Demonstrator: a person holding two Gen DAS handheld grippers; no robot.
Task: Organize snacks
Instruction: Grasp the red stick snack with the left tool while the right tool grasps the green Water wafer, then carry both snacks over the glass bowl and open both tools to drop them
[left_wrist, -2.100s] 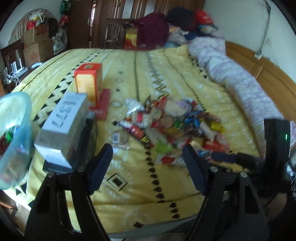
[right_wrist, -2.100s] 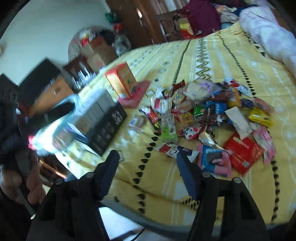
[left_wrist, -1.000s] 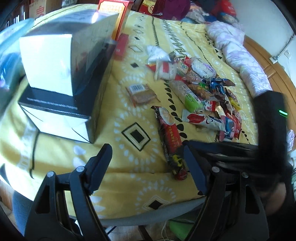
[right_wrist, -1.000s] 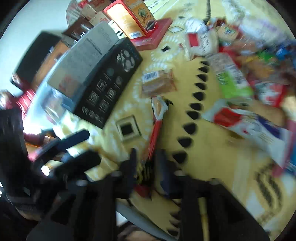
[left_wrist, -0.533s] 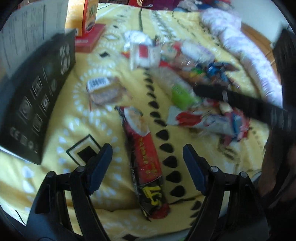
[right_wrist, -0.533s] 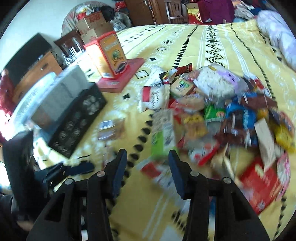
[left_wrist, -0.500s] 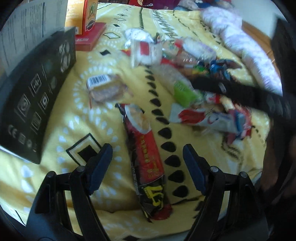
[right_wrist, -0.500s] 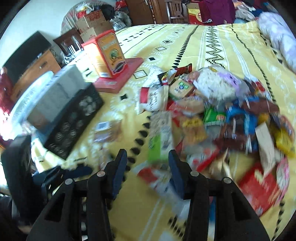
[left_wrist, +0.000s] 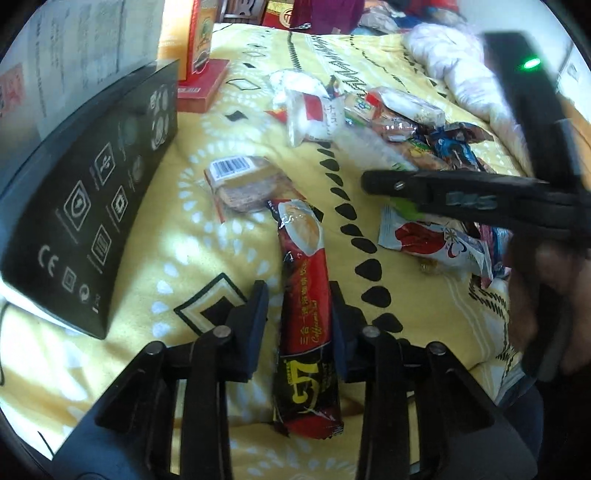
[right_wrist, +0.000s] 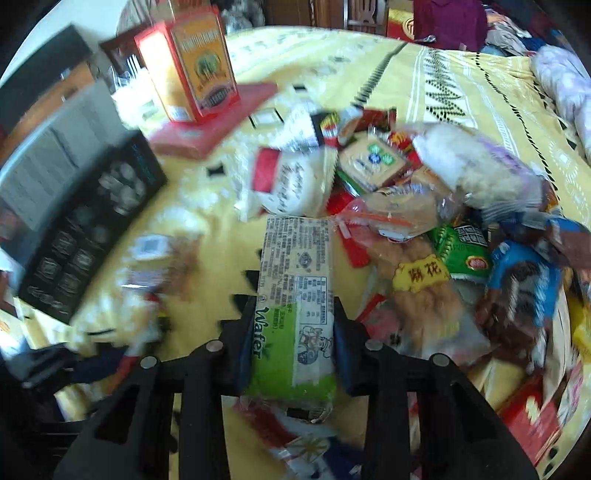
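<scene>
Setting: a bed (left_wrist: 207, 236) covered with a yellow patterned bedspread carried the snacks; no tabletop was involved.
Left tool (left_wrist: 298, 310): its jaws were closing around a long red coffee sachet (left_wrist: 304, 295), which lay flat on the bedspread between the two fingers; whether the pads already pressed on it could not be told.
Coffee sachet: it ran lengthwise away from the left camera, its dark printed end nearest the lens and its pale pictured end pointing toward the pile.
Right tool (right_wrist: 293, 332): clenched on a green and beige wafer pack (right_wrist: 295, 295), a pad against each long side.
Wafer pack: held at the near edge of the snack pile (right_wrist: 424, 221), its green end toward the right camera and its printed beige end pointing into the pile.
Brown wrapped snack (left_wrist: 242, 181): it lay alone with a barcode label, just beyond the sachet's far end.
White and red packet (left_wrist: 312, 114): at the near-left edge of the pile in the left view.
Black box (left_wrist: 85, 199): on the bedspread left of the sachet, printed with white icons, a grey box stacked on it.
Orange carton (right_wrist: 188, 70): upright on a flat red box (right_wrist: 214, 122), beyond the black box.
Quilt (left_wrist: 458, 74): a pale rolled quilt lay along the far right side of the bed.
</scene>
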